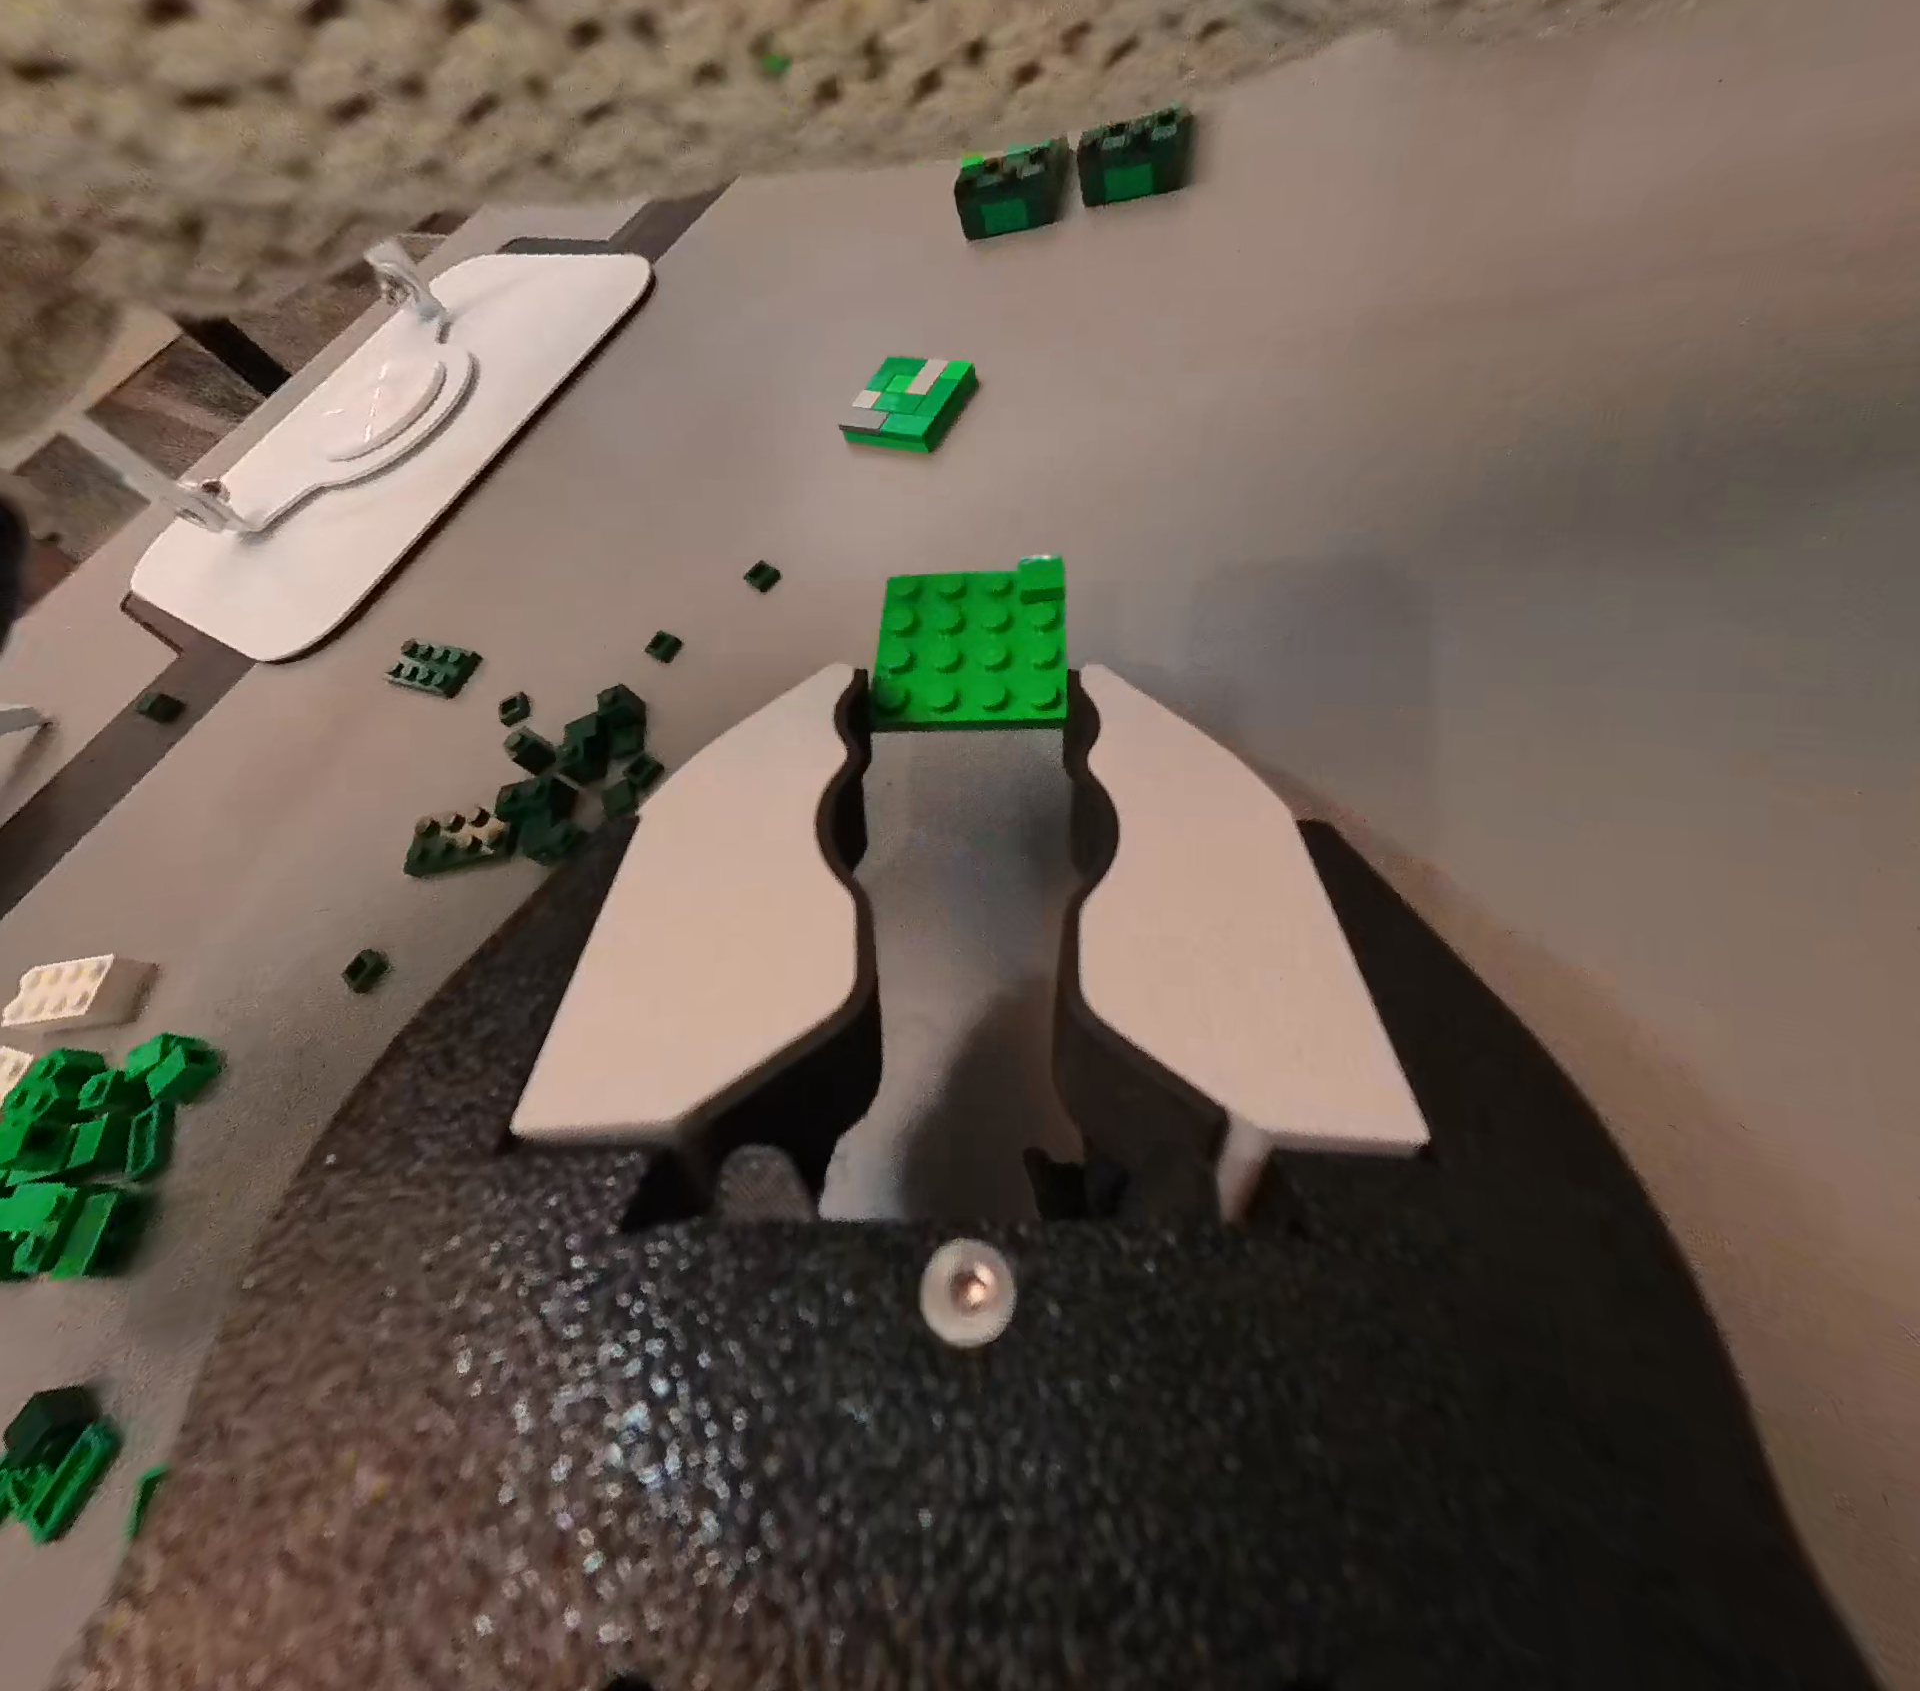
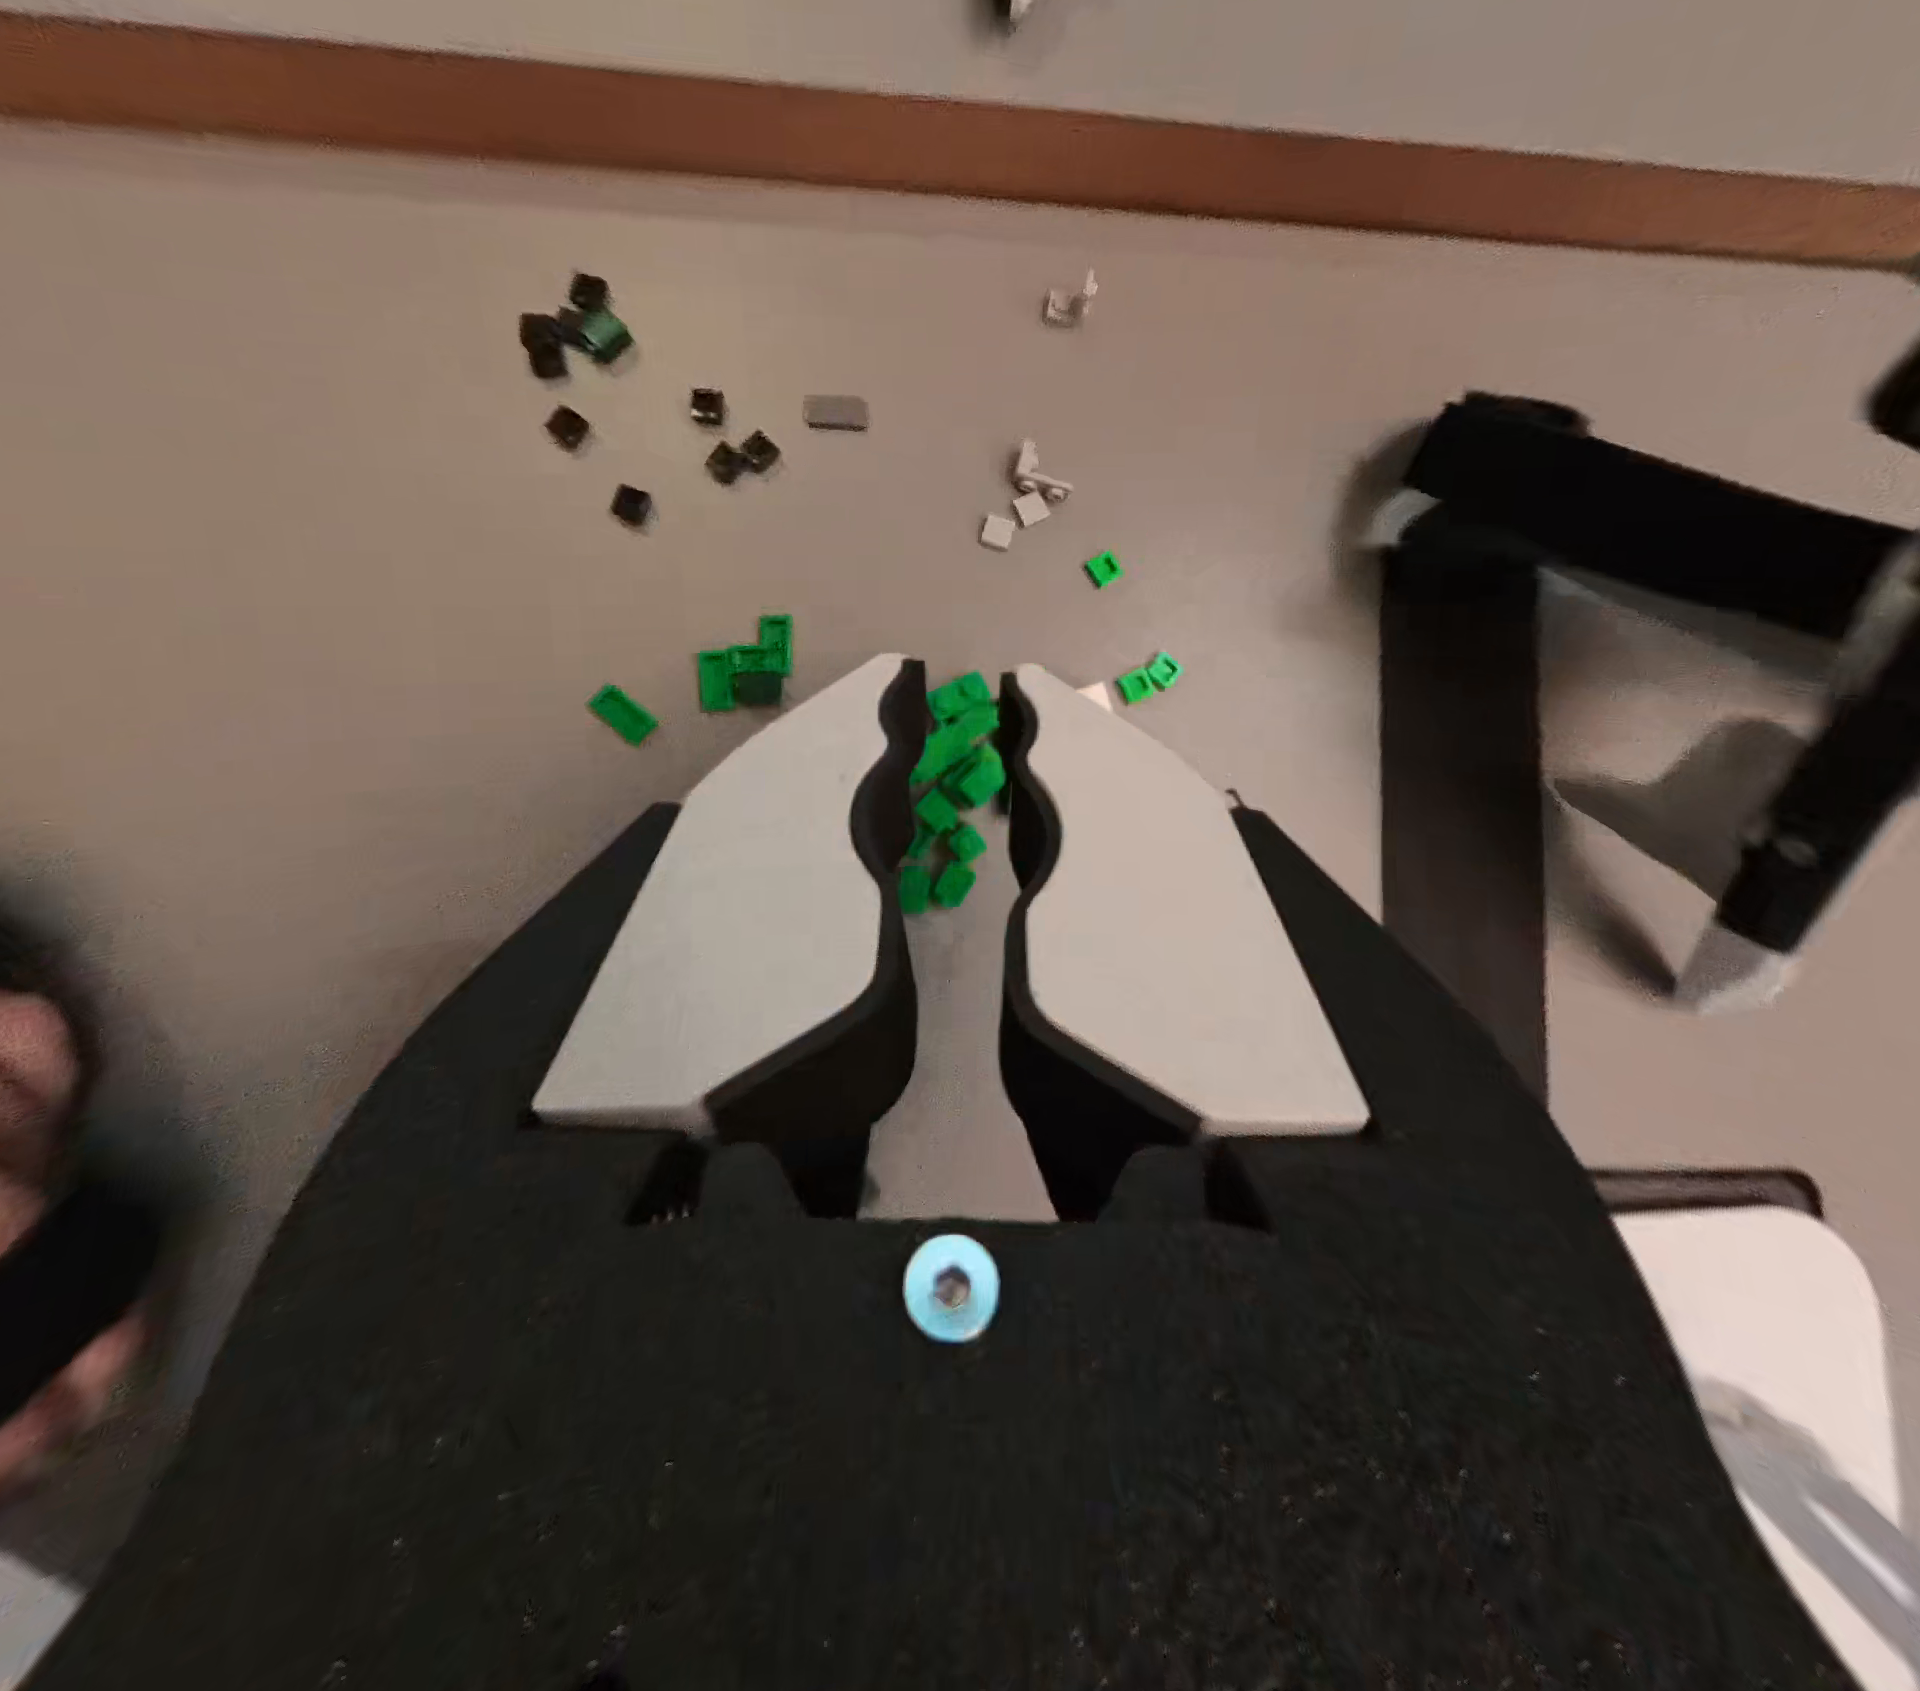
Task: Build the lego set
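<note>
We find the left gripper closed on the near edge of a bright green studded plate, one fingertip at each side of it; a single small green piece is already seated at the plate's far right corner, and the remaining studs are bare. Further out on the grey table we note what appear to be finished sub-assemblies: a flat tiled square in green and grey and two dark green blocks side by side. Loose stock is plentiful: a scatter of dark green pieces to the left of the plate, a heap of bright green pieces at the left edge, and a white brick just above that heap. The right gripper hovers over a pile of small bright green pieces with its fingers narrowly parted; we see nothing gripped between them. Black pieces and grey pieces lie beyond. In our judgement the build is at an early-to-middle stage: this plate is barely begun, and joining of the sub-assemblies remains outstanding.
</note>
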`<state>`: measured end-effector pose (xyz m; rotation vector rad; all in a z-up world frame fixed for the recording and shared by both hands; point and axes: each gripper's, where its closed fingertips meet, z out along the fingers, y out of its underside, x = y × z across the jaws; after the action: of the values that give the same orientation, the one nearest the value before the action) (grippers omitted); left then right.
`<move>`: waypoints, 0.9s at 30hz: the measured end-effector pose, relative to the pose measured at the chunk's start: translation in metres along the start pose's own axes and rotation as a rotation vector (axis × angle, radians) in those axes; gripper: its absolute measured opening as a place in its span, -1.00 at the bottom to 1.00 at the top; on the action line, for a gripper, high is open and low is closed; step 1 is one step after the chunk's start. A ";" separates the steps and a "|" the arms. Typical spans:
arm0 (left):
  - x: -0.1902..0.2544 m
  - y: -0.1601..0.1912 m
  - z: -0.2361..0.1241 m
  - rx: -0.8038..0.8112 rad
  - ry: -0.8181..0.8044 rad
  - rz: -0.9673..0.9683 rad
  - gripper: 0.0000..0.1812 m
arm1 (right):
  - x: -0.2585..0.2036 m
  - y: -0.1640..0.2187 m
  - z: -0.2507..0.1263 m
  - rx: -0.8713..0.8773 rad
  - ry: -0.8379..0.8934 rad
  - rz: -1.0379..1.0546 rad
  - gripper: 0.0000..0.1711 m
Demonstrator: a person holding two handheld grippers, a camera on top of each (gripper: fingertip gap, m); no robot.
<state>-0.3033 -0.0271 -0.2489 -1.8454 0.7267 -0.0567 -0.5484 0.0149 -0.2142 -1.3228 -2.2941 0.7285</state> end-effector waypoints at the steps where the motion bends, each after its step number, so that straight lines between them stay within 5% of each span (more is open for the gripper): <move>1: -0.001 0.000 -0.001 0.005 0.000 -0.006 -0.60 | 0.000 -0.001 0.012 -0.044 -0.021 0.018 -0.83; 8: -0.003 0.000 -0.004 0.027 0.005 -0.042 -0.60 | 0.002 -0.010 0.066 -0.271 -0.105 0.441 -0.81; 15: 0.000 0.004 0.001 0.006 0.002 -0.010 -0.60 | 0.010 0.004 0.078 -0.507 -0.035 0.397 -0.84; 27: -0.001 0.005 0.003 -0.002 0.008 -0.010 -0.60 | 0.018 0.012 0.089 -0.547 0.024 0.332 -0.92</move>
<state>-0.3051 -0.0248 -0.2542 -1.8524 0.7235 -0.0704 -0.5994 0.0137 -0.2902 -1.9702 -2.3727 0.1645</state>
